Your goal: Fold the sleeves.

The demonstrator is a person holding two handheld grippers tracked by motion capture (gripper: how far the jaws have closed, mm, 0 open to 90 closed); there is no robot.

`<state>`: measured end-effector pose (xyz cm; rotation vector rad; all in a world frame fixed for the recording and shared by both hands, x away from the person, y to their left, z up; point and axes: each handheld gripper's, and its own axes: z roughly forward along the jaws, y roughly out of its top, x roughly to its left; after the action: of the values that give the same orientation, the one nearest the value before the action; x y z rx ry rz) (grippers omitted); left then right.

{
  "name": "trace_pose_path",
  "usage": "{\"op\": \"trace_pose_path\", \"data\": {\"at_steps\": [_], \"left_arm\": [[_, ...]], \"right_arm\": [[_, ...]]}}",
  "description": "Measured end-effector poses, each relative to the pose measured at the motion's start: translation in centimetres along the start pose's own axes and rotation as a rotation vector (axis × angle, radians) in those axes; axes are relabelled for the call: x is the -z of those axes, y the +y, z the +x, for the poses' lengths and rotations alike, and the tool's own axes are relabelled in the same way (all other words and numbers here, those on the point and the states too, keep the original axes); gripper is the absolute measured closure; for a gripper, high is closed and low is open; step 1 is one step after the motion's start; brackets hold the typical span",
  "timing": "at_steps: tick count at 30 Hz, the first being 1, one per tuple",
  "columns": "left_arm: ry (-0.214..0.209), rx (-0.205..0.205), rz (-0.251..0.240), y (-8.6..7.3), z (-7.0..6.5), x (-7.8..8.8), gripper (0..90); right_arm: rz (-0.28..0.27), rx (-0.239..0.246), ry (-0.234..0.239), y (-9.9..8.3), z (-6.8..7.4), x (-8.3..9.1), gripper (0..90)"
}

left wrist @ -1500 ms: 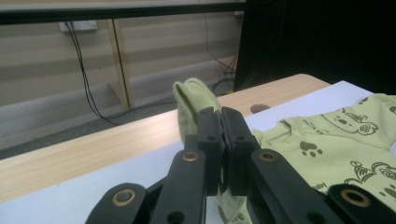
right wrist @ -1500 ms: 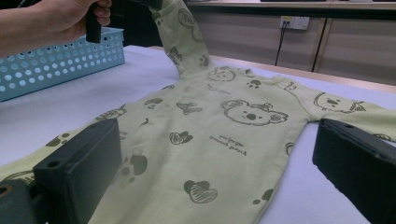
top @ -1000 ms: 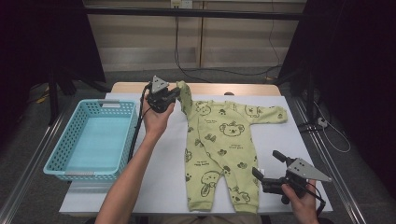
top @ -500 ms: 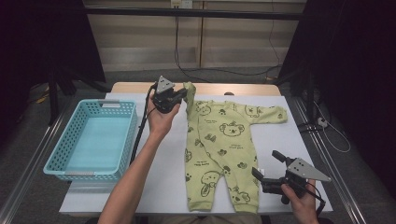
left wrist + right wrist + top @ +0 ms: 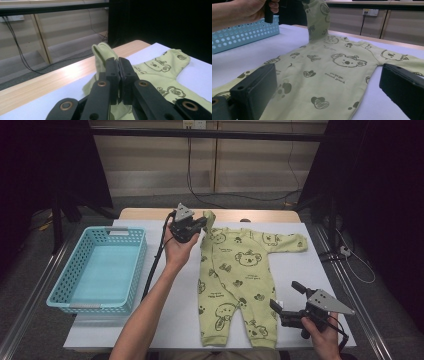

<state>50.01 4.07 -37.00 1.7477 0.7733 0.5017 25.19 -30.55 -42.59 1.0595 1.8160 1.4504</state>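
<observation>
**One sleeve lifted, one romper laid flat**

In the high view, a white sheet (image 5: 310,270) is seen spread over a wooden table (image 5: 150,213), with dark curtains to either side and pale wall panels behind. One green romper (image 5: 235,280), of soft knit printed with dark bears and hearts, is laid flat along the middle of the sheet, its legs toward the near edge. One turquoise plastic basket (image 5: 65,280), rectangular and perforated, is placed at the sheet's left end. Two grippers are counted. The left gripper (image 5: 202,222) is held at the romper's far left corner, where one sleeve (image 5: 208,217) is raised off the sheet. The right gripper (image 5: 286,299) is held low, just beside the romper's right leg, its jaws spread apart.

In the left gripper view, the two black jaws are seen pressed together on the sleeve (image 5: 102,53), whose folded cuff is pushed up above the pads; the romper's chest (image 5: 160,72) is spread on the sheet beyond.

In the right gripper view, two blocky black jaws are held wide apart with nothing gripped, the romper (image 5: 329,75) lying flat between them. The lifted sleeve (image 5: 317,22) is drawn upward beside a hand (image 5: 244,11), with the basket (image 5: 242,32) behind.
</observation>
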Motion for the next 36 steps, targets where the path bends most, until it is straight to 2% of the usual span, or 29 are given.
{"op": "trace_pose_path", "data": {"at_steps": [9, 16, 19, 28, 36], "left_arm": [[-0.022, 0.026, 0.001, -0.3, -0.6, -0.8, 87.4], [-0.028, 0.015, 0.017, -0.7, -1.2, -1.4, 87.4], [-0.029, -0.008, 0.040, -1.0, -1.4, -1.6, 87.4], [-0.046, 0.009, 0.043, -1.5, -2.0, -2.5, 87.4], [-0.059, 0.002, 0.078, -2.1, -2.4, -3.2, 87.4]], "right_arm": [[-0.001, -0.001, 0.003, 0.0, 0.0, 0.0, 0.9], [-0.002, -0.009, 0.004, 0.0, -0.1, 0.2, 0.8], [-0.005, -0.008, 0.002, 0.0, 0.0, 0.2, 0.8], [-0.006, -0.009, 0.003, 0.0, 0.0, 0.2, 0.8], [-0.007, -0.008, 0.003, 0.0, 0.0, 0.2, 0.8]]}}
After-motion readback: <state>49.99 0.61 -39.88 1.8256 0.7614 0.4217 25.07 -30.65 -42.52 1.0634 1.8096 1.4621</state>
